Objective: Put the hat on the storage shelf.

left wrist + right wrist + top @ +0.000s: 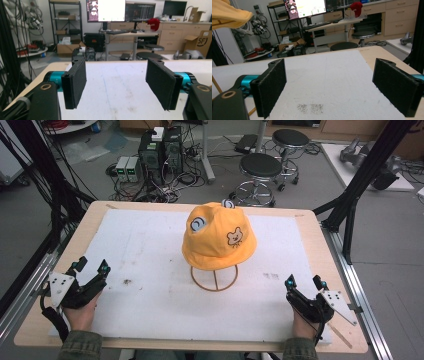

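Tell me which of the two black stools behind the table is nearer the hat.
The larger-looking stool, just behind the table edge and right of the hat. The other stool stands farther back and to the right.

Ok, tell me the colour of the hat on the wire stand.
Orange-yellow hat, with a small bear face on the front; the high view shows it best.

Beyond the surface (35, 320) at twelve o'clock, two black stools (261, 167) stand on the grey floor (30, 220). At eleven o'clock sit computer towers (161, 151) amid tangled cables (150, 192). A white mat (150, 295) covers the surface, with a dark smudge (127, 281) at eight o'clock.
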Demonstrator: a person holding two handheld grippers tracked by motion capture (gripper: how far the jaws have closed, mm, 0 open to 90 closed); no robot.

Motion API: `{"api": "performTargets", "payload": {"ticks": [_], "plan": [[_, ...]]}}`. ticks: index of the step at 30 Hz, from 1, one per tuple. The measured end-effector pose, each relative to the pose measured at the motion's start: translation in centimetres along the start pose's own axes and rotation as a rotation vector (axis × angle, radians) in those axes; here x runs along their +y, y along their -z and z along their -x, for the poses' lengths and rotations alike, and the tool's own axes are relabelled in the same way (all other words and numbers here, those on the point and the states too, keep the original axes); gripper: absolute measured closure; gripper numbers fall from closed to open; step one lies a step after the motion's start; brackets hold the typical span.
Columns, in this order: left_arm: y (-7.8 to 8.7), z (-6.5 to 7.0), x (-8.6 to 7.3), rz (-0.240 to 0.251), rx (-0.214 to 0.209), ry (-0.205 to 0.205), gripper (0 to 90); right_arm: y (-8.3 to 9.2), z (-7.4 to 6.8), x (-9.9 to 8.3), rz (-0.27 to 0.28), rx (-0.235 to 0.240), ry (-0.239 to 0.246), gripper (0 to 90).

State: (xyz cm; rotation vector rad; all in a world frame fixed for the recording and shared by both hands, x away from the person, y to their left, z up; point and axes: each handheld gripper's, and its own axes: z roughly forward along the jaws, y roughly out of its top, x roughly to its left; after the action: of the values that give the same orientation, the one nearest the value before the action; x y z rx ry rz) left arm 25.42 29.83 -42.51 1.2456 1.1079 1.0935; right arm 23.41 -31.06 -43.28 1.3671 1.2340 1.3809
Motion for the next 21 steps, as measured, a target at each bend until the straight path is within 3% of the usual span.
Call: {"api": "performTargets", "payload": {"ticks": [5, 11, 21], "plan": [[0.5, -0.3, -0.7, -0.043, -0.004, -0.031, 33.1, 0.0, 0.0, 0.0, -0.001, 0.002, -0.002, 10.8], [1.1, -0.6, -1.1, -0.052, 0.001, 0.069, 33.1, -0.2, 0.2, 0.0, -0.008, 0.005, -0.015, 10.8], [1.4, -0.5, -1.3, -0.061, 0.009, 0.077, 33.1, -0.4, 0.2, -0.1, -0.025, 0.014, -0.012, 10.8]]}}
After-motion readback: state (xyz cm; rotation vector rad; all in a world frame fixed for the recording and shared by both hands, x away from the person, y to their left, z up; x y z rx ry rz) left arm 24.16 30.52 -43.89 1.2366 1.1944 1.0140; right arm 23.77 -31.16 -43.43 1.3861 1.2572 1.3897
